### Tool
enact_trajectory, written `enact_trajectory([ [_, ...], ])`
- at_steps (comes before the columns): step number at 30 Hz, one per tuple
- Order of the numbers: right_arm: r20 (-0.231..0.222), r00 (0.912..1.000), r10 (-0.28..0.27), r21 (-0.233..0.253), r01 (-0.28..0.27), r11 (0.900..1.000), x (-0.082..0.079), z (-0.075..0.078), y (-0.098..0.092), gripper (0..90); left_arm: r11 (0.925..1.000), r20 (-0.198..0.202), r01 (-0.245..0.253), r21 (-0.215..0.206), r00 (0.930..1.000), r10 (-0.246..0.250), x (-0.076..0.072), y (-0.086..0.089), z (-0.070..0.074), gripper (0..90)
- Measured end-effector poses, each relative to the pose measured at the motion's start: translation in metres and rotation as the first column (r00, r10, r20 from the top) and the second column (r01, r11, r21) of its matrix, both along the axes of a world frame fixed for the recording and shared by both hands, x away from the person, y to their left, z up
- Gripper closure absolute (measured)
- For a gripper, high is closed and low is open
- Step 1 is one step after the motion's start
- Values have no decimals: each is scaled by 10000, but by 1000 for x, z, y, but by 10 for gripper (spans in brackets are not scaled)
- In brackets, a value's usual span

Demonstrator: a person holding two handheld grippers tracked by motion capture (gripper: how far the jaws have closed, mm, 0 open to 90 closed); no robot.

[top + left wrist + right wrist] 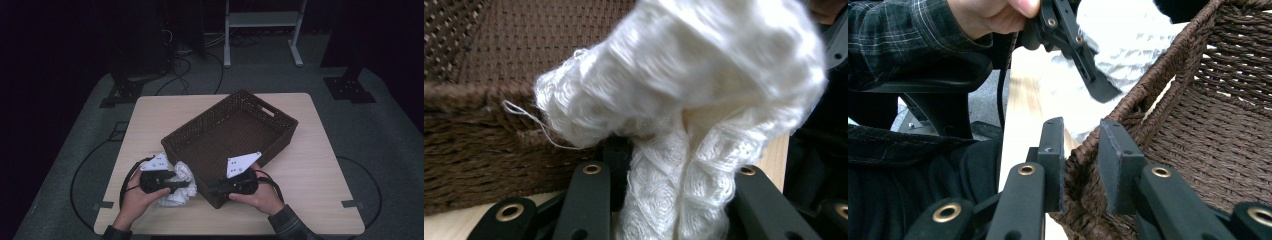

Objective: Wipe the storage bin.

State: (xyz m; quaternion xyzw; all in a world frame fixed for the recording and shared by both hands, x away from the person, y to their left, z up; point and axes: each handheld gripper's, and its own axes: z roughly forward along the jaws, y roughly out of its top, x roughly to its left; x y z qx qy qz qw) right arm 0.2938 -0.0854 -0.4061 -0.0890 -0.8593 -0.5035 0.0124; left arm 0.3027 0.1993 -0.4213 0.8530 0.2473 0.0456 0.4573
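The basket at the centre of the high view is dark brown with a tight woven weave, and the cloth filling the left gripper view is white with a knitted, scalloped texture. The table is pale wood-coloured; both grippers' jaws are black with brass-coloured rivets, and the sleeve at the upper left of the right gripper view is dark grey plaid.

White knitted cloth soft, fuzzy; brown basket rough woven; table smooth wood.
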Motion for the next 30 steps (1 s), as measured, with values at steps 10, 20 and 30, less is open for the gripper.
enact_trajectory([
  [10,-11,10000,10,12,-10,10000,0,0,0,722,9942,-634,432,980,9973,-371,4,-19,-27,671],
  [20,-5,10000,8,13,-8,10000,0,0,0,722,9889,-863,562,1375,9953,-446,8,-21,-40,671],
  [30,3,10000,5,-3,-5,10000,0,0,0,722,9803,-863,766,1820,9944,-616,4,-27,-43,670],
])
